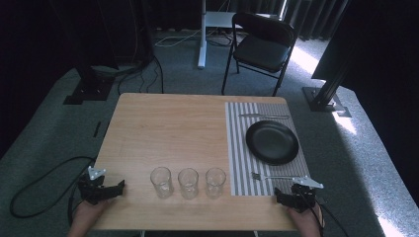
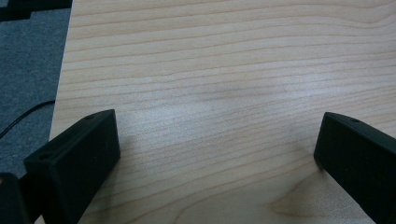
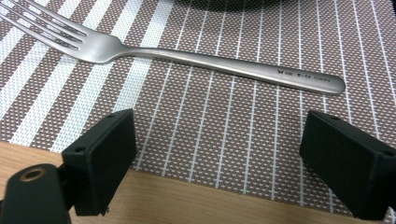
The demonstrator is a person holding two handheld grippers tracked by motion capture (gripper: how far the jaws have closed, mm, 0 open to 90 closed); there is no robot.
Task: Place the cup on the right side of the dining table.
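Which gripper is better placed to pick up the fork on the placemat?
Right. The right gripper sits open at the placemat edge with the fork just ahead of its jaws. The left gripper rests open at the table's far-left corner, beyond the three glasses.

A steel fork (image 3: 196, 56) lies flat on the striped placemat (image 3: 224, 140).

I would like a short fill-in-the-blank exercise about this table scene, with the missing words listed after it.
1. The row of empty glasses on the table counts ____ glasses.
2. The black plate rests on a ____ placemat.
3. The right tongs are open just before the handle of the ____.
4. The left tongs are open above bare ____.

Missing words: three; striped; fork; wood
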